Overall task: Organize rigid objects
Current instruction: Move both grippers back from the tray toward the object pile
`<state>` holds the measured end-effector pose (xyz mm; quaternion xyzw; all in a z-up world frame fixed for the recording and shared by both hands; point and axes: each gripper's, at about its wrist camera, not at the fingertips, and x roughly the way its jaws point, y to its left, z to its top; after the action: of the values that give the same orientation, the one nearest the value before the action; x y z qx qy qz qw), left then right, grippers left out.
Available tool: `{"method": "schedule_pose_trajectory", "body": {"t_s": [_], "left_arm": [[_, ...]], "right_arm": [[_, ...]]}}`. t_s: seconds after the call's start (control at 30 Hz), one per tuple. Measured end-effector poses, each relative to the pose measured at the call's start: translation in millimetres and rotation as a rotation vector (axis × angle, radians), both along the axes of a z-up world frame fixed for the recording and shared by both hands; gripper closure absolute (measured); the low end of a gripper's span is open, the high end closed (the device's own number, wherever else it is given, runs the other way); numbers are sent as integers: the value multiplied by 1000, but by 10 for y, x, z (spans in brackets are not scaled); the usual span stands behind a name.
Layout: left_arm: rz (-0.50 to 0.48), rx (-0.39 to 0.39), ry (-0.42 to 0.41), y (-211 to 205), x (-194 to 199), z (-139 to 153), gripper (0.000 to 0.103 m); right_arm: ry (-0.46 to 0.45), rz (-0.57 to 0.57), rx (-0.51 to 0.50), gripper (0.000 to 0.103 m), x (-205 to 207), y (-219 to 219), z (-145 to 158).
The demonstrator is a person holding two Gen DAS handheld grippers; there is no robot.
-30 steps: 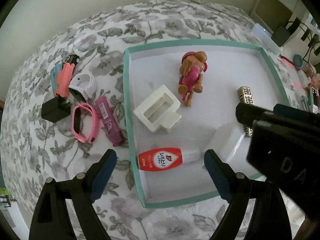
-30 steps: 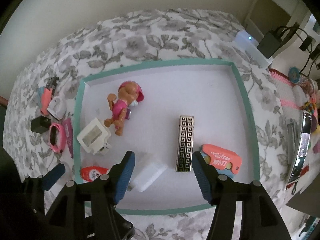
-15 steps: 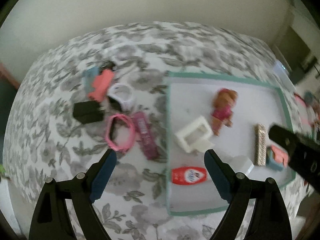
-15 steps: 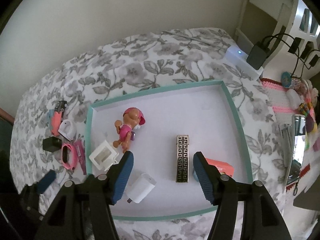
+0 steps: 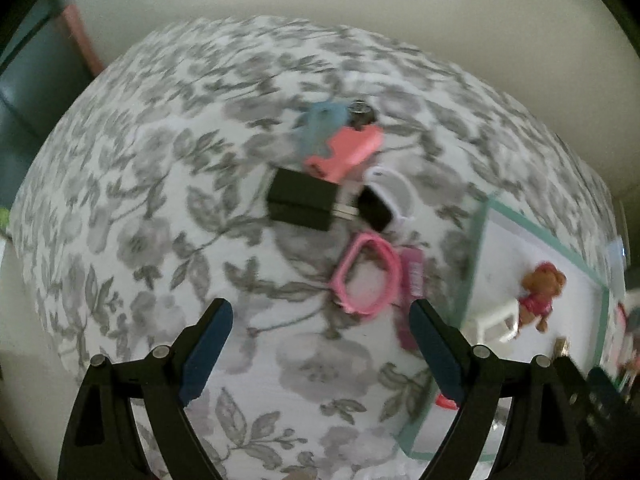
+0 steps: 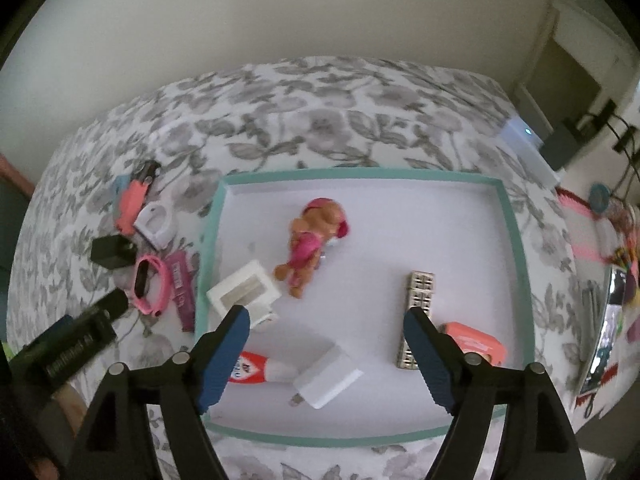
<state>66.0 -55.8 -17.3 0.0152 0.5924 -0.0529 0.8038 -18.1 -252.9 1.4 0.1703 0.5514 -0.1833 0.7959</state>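
Swinging away from the tray [image 5: 486, 216], the left gripper [image 5: 318, 346] now looks over the loose pile on the flowered cloth [image 5: 160, 160] instead of the red glue bottle [image 6: 256, 370], while the right gripper [image 6: 326, 354] has drawn back a little above the tray's contents. Both sets of fingers stand wide apart and hold nothing.

Several pieces already lie in the tray: toy dog [image 6: 314, 240], white holder [image 6: 244, 290], white charger [image 6: 326, 380], patterned lighter [image 6: 418, 312], orange case [image 6: 476, 342]. Outside it wait a black charger [image 5: 302, 200], pink band [image 5: 366, 278], white watch [image 5: 386, 198], coral tool [image 5: 346, 150] and magenta strip [image 5: 412, 280].

My guess is that the step in hand is fetching the next piece; the pink band sits nearest between the left fingers, so a descent and a close around its rim seem called for.

Motion blur leaves the writing on the glue bottle, the magenta strip and the orange case unreadable.
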Motion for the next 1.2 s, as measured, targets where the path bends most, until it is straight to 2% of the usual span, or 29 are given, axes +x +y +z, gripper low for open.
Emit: {"method": "schedule_pose_trajectory", "body": {"t_s": [0.13,0.43,0.6,0.9,1.1,1.2], "left_arm": [[69,-24,4,221,70,7,12],[205,-127,23,673,233,26,12],[236,-144,1,809,310,51,12],[223,-132,-11,905,440,79,12],[143,-24,-31,795,511,84,12],[112,-12,-32,743,557,58,12]], "right_arm": [[-11,47,5,8,71,154,-16],[-65,130,19,5,164,450,42],[-72,187,-28,4,208,614,62],[-93,251,-18,2,321,771,39],[-105,264,19,2,469,829,-5],[-108,271,63,2,543,853,-46]]}}
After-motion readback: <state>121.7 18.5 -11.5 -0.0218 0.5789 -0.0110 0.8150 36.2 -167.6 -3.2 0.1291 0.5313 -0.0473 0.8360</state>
